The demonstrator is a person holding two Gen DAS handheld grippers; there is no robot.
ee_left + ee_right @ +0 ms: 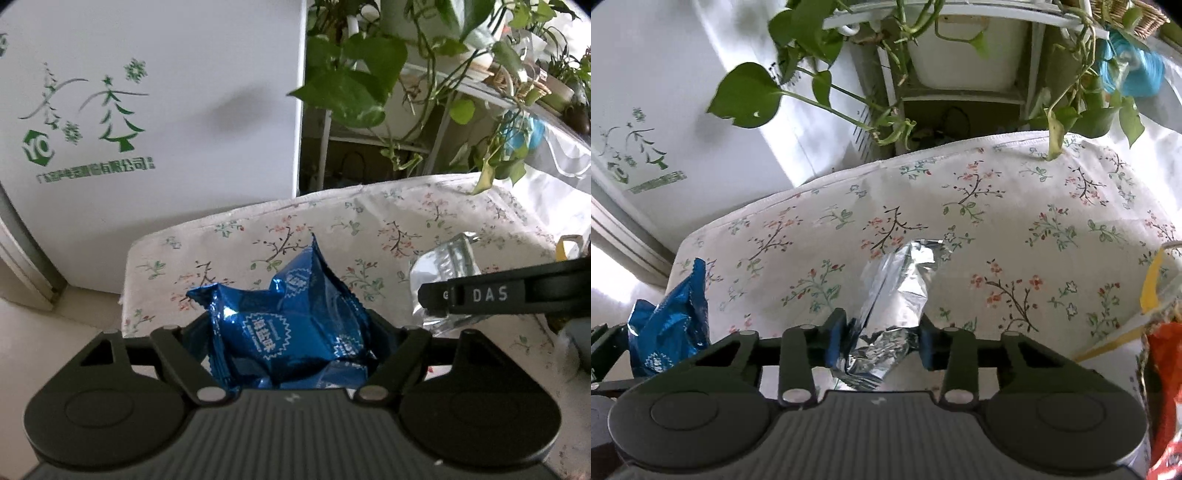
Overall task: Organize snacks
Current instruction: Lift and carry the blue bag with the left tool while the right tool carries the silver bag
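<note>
Foil's the risk: right gripper (882, 345) pinches the silver wrapper (897, 291) at one crumpled end, could slip. Left gripper (291, 343), jaws half-closed, clamps blue packets (291, 325) above the floral cloth (1015, 221); loose ones may drop.

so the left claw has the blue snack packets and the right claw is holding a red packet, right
Not quite. The left claw does hold the blue snack packets, but the right claw is shut on a silver foil packet, not a red one, as the right wrist view shows.
</note>
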